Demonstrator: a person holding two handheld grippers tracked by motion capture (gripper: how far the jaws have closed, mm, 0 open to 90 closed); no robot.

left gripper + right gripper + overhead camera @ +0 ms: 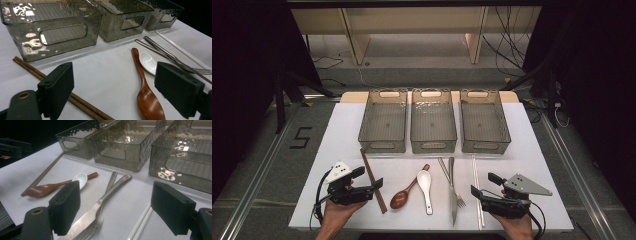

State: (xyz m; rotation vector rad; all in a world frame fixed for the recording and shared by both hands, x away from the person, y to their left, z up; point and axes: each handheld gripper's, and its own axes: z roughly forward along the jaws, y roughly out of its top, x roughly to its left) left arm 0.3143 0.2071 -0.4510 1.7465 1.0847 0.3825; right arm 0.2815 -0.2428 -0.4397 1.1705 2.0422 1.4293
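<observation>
Both hands come in low at the near edge of the table [542, 165], one at each end. Left gripper [368, 179] lies level above that edge, pointing along it toward the right one, jaws spread wide with nothing between them. Right gripper [484, 183] mirrors it from the other end, aimed back toward the left, jaws gaping too, nothing gripped
</observation>
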